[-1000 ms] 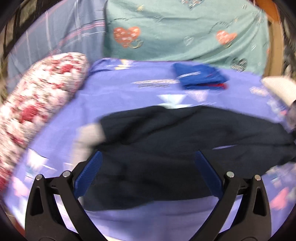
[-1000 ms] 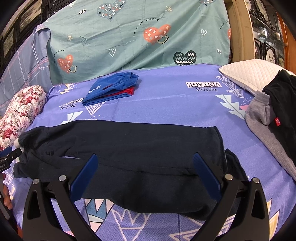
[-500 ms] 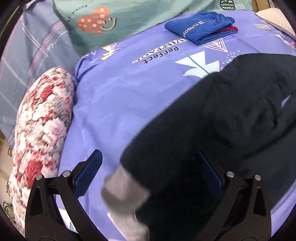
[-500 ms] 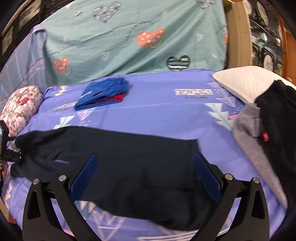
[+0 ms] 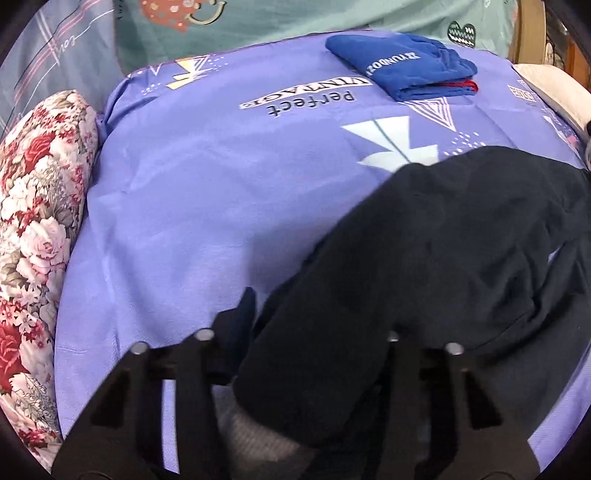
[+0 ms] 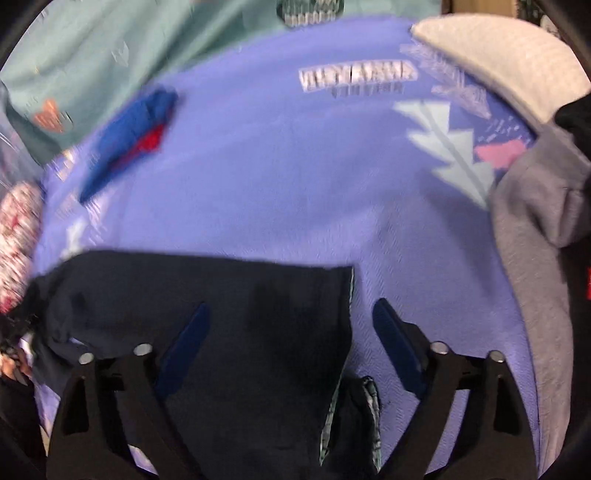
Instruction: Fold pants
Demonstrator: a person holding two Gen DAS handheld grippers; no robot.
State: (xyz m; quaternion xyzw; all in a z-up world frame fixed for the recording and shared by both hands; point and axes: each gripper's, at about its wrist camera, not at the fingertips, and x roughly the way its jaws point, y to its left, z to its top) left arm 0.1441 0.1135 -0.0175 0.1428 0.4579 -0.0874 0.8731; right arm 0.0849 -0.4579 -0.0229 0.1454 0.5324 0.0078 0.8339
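Observation:
Dark navy pants [image 5: 443, 251] lie across the purple bedsheet [image 5: 221, 184]. In the left wrist view my left gripper [image 5: 314, 325] is shut on the leg end of the pants, near their grey cuff [image 5: 258, 439]; the cloth drapes over the right finger and hides it. In the right wrist view the pants [image 6: 221, 295] fill the lower left, with the waist end and its patterned lining [image 6: 365, 398] between the fingers. My right gripper [image 6: 291, 325] is open, straddling the waist corner just above the cloth. This view is motion-blurred.
A folded blue garment [image 5: 406, 70] with red underneath lies at the back of the bed. A floral bolster [image 5: 33, 221] lines the left edge. A white pillow [image 6: 498, 62] and a grey and black clothes pile [image 6: 535, 221] sit at the right. A teal heart-print sheet [image 5: 295, 18] hangs behind.
My left gripper has closed on the leg end of the pants. My right gripper has dropped lower and closer over the waist end, still open.

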